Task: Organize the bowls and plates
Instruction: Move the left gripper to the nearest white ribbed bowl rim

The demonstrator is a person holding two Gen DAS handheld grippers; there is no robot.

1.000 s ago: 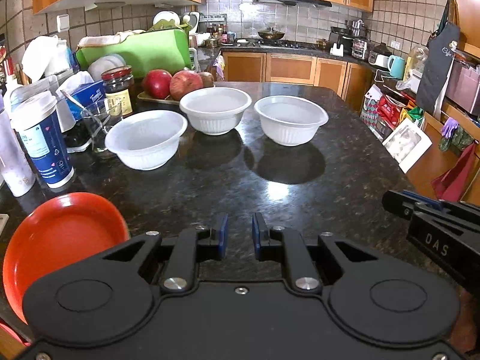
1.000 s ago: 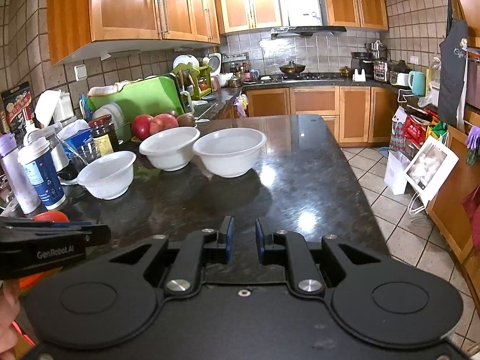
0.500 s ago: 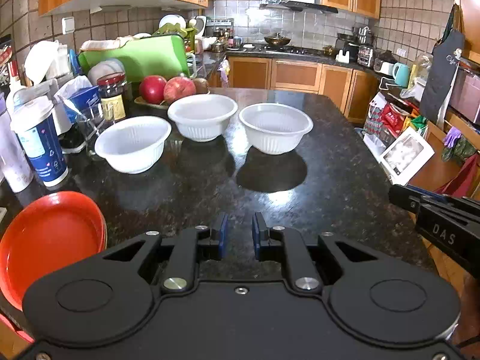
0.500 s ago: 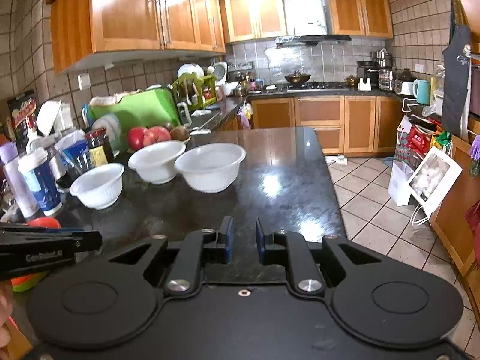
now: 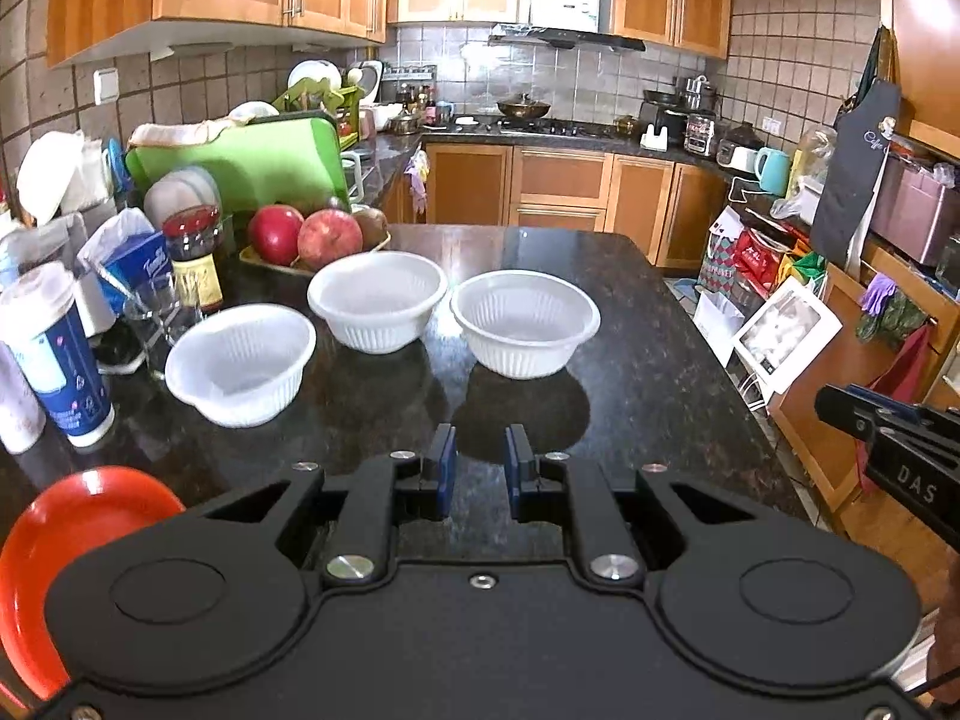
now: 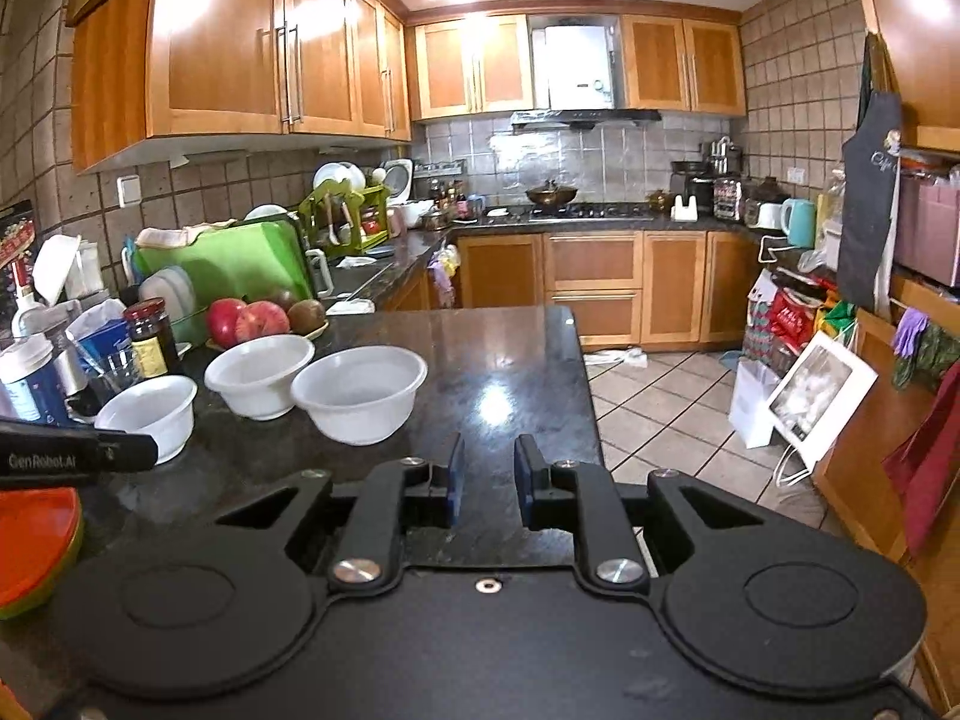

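Your left gripper (image 5: 480, 462) hangs over the near edge of the counter (image 5: 630, 372), pointing forward and tilted down. Its blue pads (image 5: 445, 468) stand a narrow gap apart. Nothing between them; only bare stone shows through.

Your right gripper (image 6: 487, 474) sits just off to the right, tilted down less steeply, aimed along the counter's right edge toward the floor tiles. Same state: pads a narrow gap apart, empty. Each gripper's body shows at the edge of the other's view.

Nearest on the left: red plates (image 5: 66, 540), stacked at the near left corner of the counter. From the right wrist the stack shows a green rim at the bottom; how many plates are in it you cannot tell.

Mid-counter: three white bowls, all upright, all empty. Left bowl (image 5: 240, 360) is smallest and nearest. Middle bowl (image 5: 378, 306) and right bowl (image 5: 525, 321) sit further back, rims close together, apart from the left one.

Left of the bowls: one blue-and-white cup (image 5: 51, 354), one glass (image 5: 159, 312), one dark jar (image 5: 195, 252) with a red lid.

Behind the bowls: a tray holding two red apples (image 5: 303, 234) and a brown fruit behind them. Further back, a green board (image 5: 252, 162) leans on the rack.
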